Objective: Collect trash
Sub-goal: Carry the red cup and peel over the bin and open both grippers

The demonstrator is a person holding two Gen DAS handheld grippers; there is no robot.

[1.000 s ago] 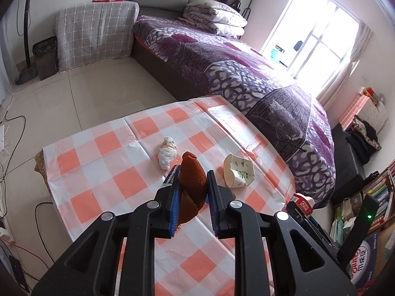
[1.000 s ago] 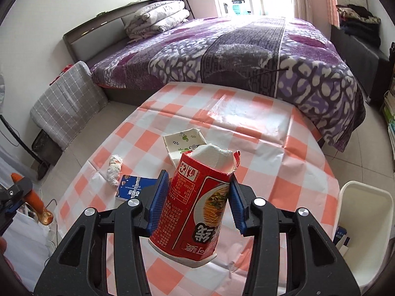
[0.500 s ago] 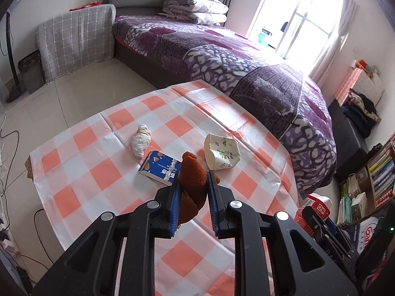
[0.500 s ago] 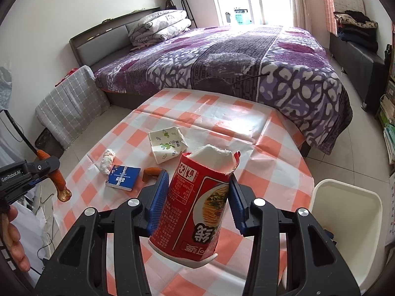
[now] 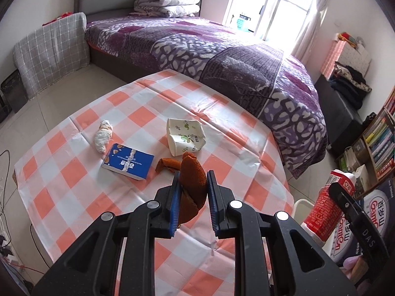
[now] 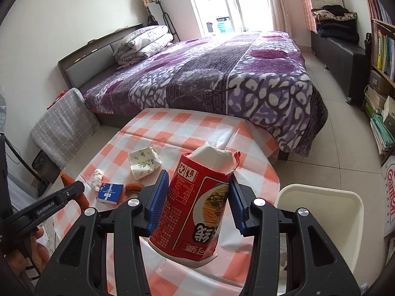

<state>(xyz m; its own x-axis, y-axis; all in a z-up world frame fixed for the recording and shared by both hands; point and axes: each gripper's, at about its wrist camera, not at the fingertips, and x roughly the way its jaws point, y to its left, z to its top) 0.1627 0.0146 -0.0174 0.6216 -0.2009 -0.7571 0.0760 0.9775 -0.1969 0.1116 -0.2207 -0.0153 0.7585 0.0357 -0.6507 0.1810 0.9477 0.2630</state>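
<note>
The left gripper [image 5: 192, 182] is clamped on an orange-brown peel [image 5: 191, 180], a rough, curled strip whose long axis runs roughly upright between the blue pads, its rounded top poking above the fingertips and its lower end hanging below them. The right gripper [image 6: 198, 192] is closed on a red instant noodle cup [image 6: 197, 209], held above the near edge of the surface [image 6: 172, 133]; the cup's long axis tilts away from the camera, the torn, crumpled mouth with its white lining pointing up and forward, the rim at the bottom nearest the lens, and its printed characters reading upside down. Taking the blue booklet [image 5: 128, 160] on the checked surface as landmark: a crumpled white tissue wad [image 5: 103, 136] lies just to its left, a second orange-brown peel piece [image 5: 166, 164] just to its right, and a crushed white paper cup with green leaf print [image 5: 185, 137] lies on its side beyond and to the right. A white bin [image 6: 321, 222] stands on the floor well to the right of the booklet, beside the surface's edge.
</note>
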